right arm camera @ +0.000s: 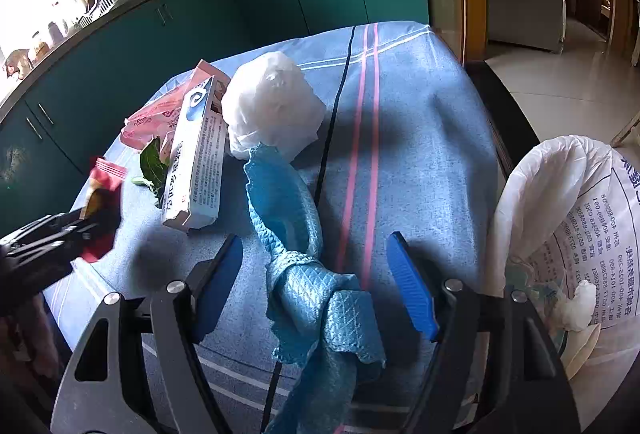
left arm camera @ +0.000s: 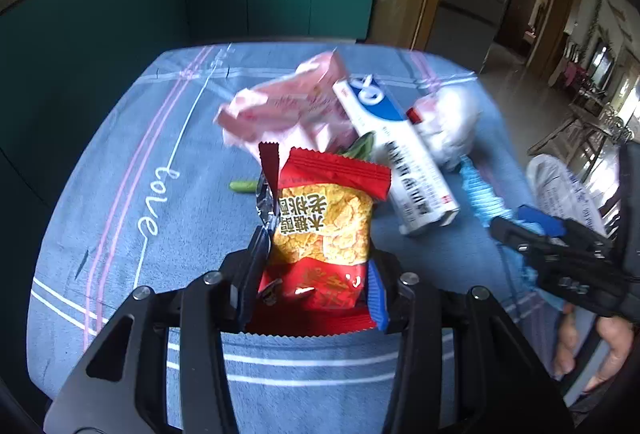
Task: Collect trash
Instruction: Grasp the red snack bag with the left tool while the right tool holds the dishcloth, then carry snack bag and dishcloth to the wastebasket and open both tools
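Left tool [left arm camera: 316,274] clenched on crinkly red-and-yellow snack packet [left arm camera: 324,222], lifted clear of cloth-covered worktop [left arm camera: 120,193]. My right tool [right arm camera: 316,282] hung released, wide, straddling waffle-textured blue rag [right arm camera: 304,274]. Rectangular white-blue carton [right arm camera: 198,161], pink wrapper [right arm camera: 148,121], crumpled white plastic ball [right arm camera: 272,105] lay beyond. Woven white sack [right arm camera: 560,218] at right.

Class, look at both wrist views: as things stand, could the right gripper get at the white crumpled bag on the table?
Probably yes. The right gripper stands open and empty; the white crumpled bag lies uncovered ahead. Only the blue cloth lies between, flat enough to pass over.
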The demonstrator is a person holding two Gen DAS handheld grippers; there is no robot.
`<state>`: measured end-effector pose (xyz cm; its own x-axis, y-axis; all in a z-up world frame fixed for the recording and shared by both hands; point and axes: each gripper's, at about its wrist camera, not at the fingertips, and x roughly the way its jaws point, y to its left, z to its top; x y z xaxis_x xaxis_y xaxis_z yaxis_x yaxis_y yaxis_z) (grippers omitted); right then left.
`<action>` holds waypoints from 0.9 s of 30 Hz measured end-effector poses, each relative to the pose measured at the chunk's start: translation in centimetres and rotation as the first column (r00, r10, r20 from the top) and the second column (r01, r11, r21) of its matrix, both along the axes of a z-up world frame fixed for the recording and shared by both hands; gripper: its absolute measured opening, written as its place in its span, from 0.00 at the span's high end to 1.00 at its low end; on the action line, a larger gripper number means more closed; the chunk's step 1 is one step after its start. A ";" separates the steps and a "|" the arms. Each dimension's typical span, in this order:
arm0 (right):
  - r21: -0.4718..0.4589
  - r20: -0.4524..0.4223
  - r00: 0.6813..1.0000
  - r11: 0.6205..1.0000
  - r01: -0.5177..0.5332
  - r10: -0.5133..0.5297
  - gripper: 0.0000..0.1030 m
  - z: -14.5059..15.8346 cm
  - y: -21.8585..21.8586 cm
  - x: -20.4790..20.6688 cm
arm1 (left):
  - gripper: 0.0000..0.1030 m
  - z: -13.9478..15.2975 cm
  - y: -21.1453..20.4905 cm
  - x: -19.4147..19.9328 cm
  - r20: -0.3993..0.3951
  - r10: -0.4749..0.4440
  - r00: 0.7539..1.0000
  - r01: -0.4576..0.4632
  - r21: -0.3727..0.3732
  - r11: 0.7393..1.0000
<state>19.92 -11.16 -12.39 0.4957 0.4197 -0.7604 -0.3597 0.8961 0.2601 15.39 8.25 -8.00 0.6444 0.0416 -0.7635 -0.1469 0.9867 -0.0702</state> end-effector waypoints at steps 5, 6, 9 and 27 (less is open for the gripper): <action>-0.005 0.003 1.000 1.000 -0.020 0.020 0.37 0.0 0.5 -0.3 | 0.56 1.8 -1.0 -1.0 0.056 -0.027 0.998 0.026 0.004 1.000; -0.005 0.005 1.000 1.000 -0.023 0.023 0.43 0.0 0.6 -0.4 | 0.56 2.1 -1.2 -1.3 0.070 -0.029 0.997 0.028 0.006 1.000; -0.014 0.011 1.000 1.000 -0.026 0.026 0.56 0.1 0.8 -0.5 | 0.56 2.7 -1.5 -1.6 0.107 -0.019 0.994 0.015 0.039 0.999; 0.039 0.092 0.994 0.998 0.048 -0.051 0.65 2.2 -2.9 -1.3 | 0.56 3.0 -2.3 -2.2 0.117 -0.034 0.993 0.029 0.038 0.999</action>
<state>18.59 -14.05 -10.20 0.5843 0.4195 -0.6947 -0.3389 0.9039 0.2608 13.23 5.95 -5.02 0.7312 0.0463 -0.6806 -0.1086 0.9929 -0.0491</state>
